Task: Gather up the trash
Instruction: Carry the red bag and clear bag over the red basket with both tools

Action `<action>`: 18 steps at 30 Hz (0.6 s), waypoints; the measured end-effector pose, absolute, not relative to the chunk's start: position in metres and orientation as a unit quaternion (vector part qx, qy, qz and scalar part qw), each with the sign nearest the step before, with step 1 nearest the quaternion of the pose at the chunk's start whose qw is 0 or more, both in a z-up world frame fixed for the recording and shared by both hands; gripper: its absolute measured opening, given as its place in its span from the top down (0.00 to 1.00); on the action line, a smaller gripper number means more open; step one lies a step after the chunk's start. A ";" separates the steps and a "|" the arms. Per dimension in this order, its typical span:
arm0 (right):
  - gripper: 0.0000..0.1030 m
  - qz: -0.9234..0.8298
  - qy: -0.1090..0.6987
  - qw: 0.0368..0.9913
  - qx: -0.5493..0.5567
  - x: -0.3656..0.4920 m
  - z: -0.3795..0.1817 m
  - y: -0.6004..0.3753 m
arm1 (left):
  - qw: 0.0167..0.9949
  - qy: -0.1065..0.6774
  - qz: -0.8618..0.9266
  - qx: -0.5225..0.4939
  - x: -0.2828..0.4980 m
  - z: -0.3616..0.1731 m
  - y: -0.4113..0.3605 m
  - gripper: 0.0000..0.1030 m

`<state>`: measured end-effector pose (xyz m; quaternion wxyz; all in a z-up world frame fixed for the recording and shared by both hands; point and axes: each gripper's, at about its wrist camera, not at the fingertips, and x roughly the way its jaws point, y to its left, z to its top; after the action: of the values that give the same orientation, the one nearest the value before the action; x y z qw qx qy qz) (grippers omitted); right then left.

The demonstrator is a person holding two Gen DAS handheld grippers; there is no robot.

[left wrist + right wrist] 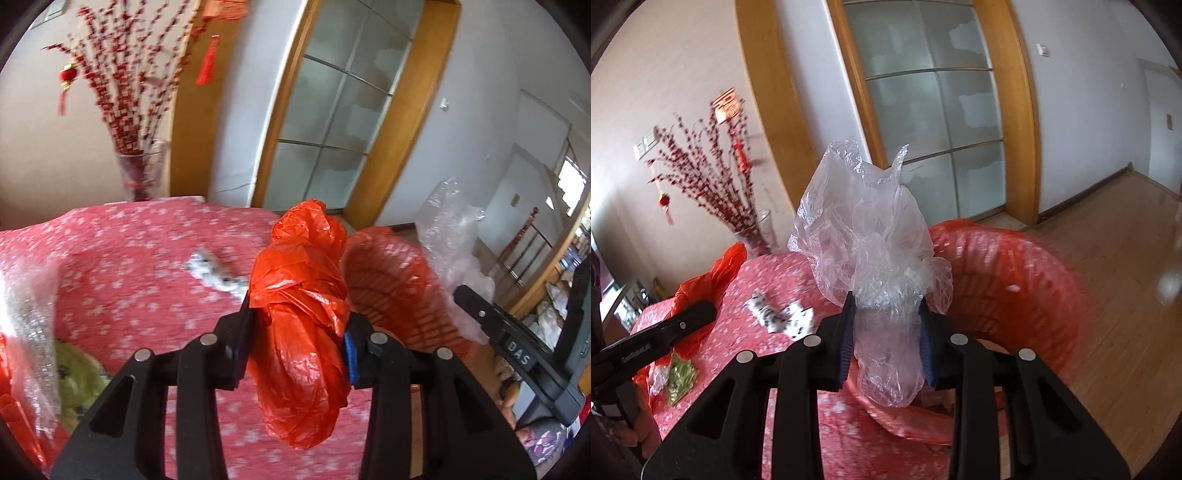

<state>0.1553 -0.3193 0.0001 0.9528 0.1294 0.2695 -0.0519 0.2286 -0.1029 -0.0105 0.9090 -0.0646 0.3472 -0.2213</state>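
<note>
Left tool [299,332]: pinching a crumpled red bag [299,317], which bulges above and below its black fingers; it shows also in the right wrist view as a black arm at the left edge, with red plastic beside it.
Right tool [886,332]: pinching a wad of clear plastic [871,251]; the film fans out upward past the fingertips and a fold hangs below them.
Red bag: held up off the surface, just left of the basket's rim in the left wrist view.
Clear plastic: held over the near rim of the basket; from the left wrist view it rises at the basket's far right side.
Basket [1027,273]: red, slatted wall, lined with thin red film, standing just beside the surface's edge; what lies inside is too blurred to tell.
Surface [129,266]: covered with a pink cloth dotted with white flecks.
Paper scrap [779,314]: white with dark print, crumpled, lying on the cloth between the two tools.
Green piece [77,384]: a yellow-green wrapper, perhaps foil, lying near the surface's left end, next to a strip of bubble wrap [26,332].
Vase [142,173]: clear glass, at the far end of the surface, holding red-berried branches [122,88] with small red lantern charms.
Door [923,110]: frosted glass panes in a wooden frame, behind the basket.
Floor [1126,266]: wood boards, glossy, to the right of the basket.
</note>
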 end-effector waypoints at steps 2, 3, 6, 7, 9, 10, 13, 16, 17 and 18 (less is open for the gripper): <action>0.70 -0.062 0.266 0.952 0.135 0.152 0.001 -0.327 | 0.907 0.346 -0.234 -0.062 0.227 -0.009 -0.115 0.62; 0.70 -0.065 0.265 0.952 0.136 0.151 0.002 -0.330 | 0.905 0.346 -0.239 -0.062 0.228 -0.010 -0.118 0.62; 0.70 -0.075 0.260 0.952 0.142 0.148 0.003 -0.339 | 0.902 0.345 -0.253 -0.060 0.225 -0.008 -0.132 0.62; 0.70 -0.076 0.259 0.952 0.143 0.148 0.004 -0.340 | 0.901 0.344 -0.256 -0.059 0.226 -0.008 -0.135 0.62; 0.70 -0.081 0.257 0.952 0.146 0.147 0.005 -0.343 | 0.899 0.345 -0.264 -0.059 0.228 -0.009 -0.143 0.62; 0.70 -0.083 0.255 0.952 0.148 0.147 0.005 -0.345 | 0.897 0.346 -0.268 -0.059 0.228 -0.009 -0.146 0.62; 0.70 -0.089 0.252 0.951 0.152 0.146 0.006 -0.350 | 0.894 0.348 -0.276 -0.057 0.230 -0.009 -0.156 0.62; 0.70 -0.094 0.250 0.951 0.157 0.146 0.006 -0.356 | 0.891 0.351 -0.284 -0.058 0.233 -0.011 -0.164 0.62; 0.70 -0.095 0.249 0.951 0.160 0.147 0.006 -0.358 | 0.889 0.352 -0.288 -0.060 0.235 -0.011 -0.167 0.62; 0.70 -0.096 0.248 0.950 0.161 0.146 0.006 -0.360 | 0.887 0.353 -0.291 -0.060 0.236 -0.012 -0.169 0.62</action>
<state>0.1464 -0.3599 0.0064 0.9503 0.1613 0.2483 -0.0961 0.2360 -0.1694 -0.0117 0.8874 -0.0601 0.3528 -0.2906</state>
